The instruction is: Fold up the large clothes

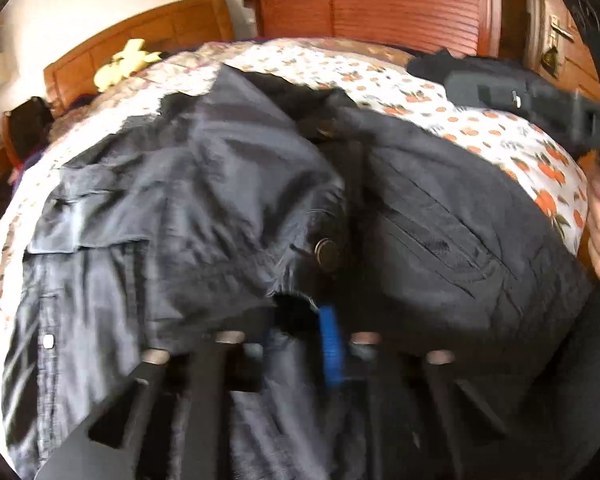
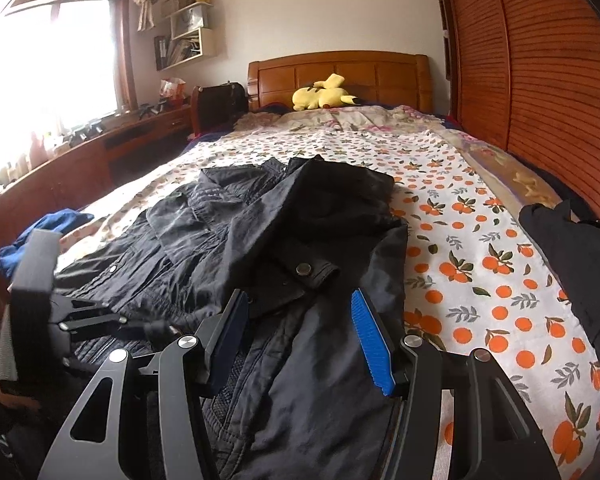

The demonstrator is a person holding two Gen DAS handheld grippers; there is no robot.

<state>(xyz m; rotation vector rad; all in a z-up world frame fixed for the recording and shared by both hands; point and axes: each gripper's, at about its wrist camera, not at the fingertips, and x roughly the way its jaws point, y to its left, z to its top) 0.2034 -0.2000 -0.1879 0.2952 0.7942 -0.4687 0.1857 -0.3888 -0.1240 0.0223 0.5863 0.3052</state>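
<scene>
1. One bed with an orange-print sheet [image 2: 480, 248] fills most of both views, its wooden headboard [image 2: 340, 74] at the upper centre of the right wrist view.
2. Across the sheet, from lower left to centre frame, lies the dark jacket [image 2: 260, 232], crumpled, with one sleeve folded over its middle and a snap button facing up.
3. At the bottom of the right wrist view the right gripper [image 2: 300, 340] hangs just over the jacket's lower part, its blue-padded fingers [image 2: 370, 340] spread wide with nothing between them.
4. At the lower left of that view the left gripper [image 2: 96, 320] is low at the jacket's edge; in its own blurred view its fingers reach into the dark cloth, but I cannot tell whether they are clamped.
5. Against the headboard rests a yellow plush toy [image 2: 322, 96].
</scene>
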